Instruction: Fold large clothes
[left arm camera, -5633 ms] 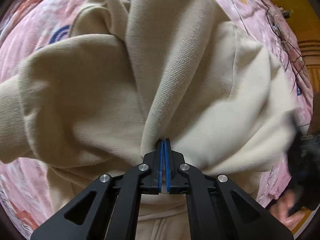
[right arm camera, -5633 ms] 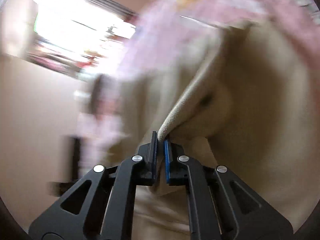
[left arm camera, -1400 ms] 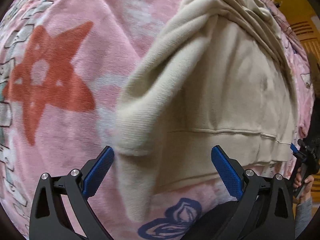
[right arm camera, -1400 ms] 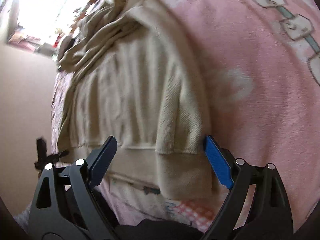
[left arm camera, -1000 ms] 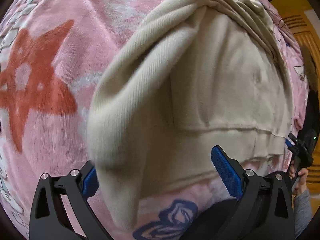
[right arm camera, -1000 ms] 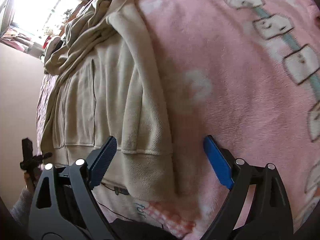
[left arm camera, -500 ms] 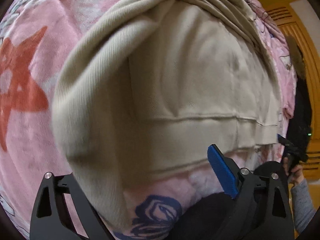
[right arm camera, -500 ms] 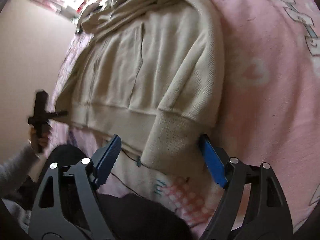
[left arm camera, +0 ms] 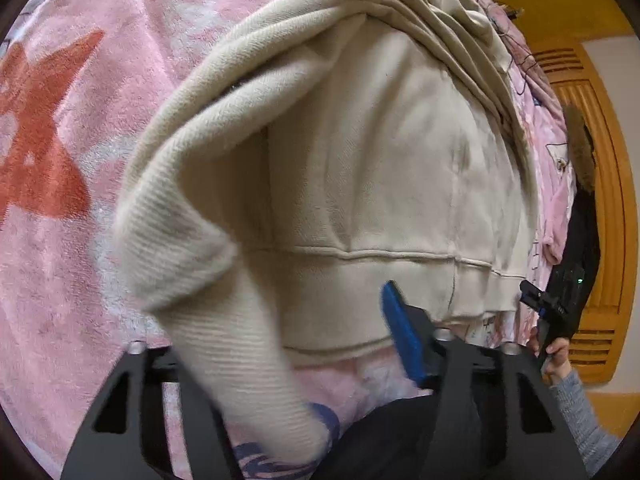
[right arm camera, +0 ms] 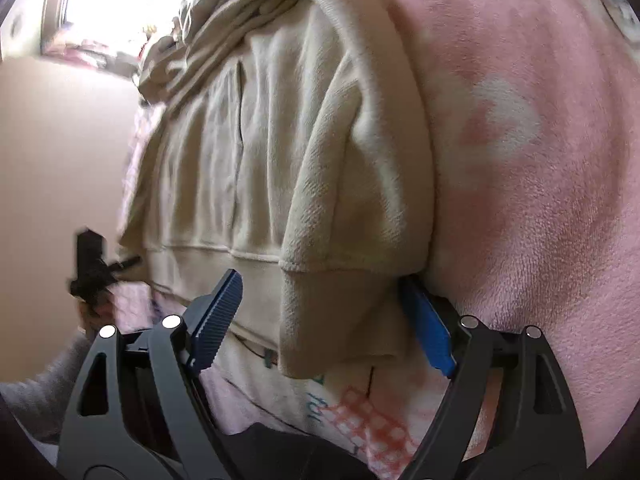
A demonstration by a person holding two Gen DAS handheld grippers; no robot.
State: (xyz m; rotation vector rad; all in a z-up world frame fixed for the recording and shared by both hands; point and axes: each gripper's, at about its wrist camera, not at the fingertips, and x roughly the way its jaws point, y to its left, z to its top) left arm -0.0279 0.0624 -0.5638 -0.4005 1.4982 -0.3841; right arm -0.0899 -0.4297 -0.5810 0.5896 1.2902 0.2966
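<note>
Nearest to you, your left tongs [left arm camera: 288, 344] stand spread around the ribbed cuff [left arm camera: 224, 320] of a sleeve; only the right blue pad [left arm camera: 402, 336] shows, the other is hidden behind the cuff, and nothing is pinched. Your right tongs [right arm camera: 324, 320] are likewise spread wide, one blue pad on each side of the other sleeve cuff [right arm camera: 340, 316], with the cloth between them but not clamped.

Under both lies a bed covered by a pink fleece blanket [left arm camera: 80, 240] with a red star print [left arm camera: 36, 152] on the left and a dark blue print at the near edge. The cream hoodie [left arm camera: 380, 160] lies flat on that blanket, its ribbed hem [left arm camera: 380, 280] toward you and its hood bunched at the far end, so its long axis runs away from you. The sleeves lie folded along its two sides, cuffs near the hem.

Farther off, the left wrist view shows an orange wooden door [left arm camera: 592, 208] and a cream wall; the right wrist view shows a plain beige wall [right arm camera: 52, 152] and a bright window [right arm camera: 120, 4] beyond the hood.
</note>
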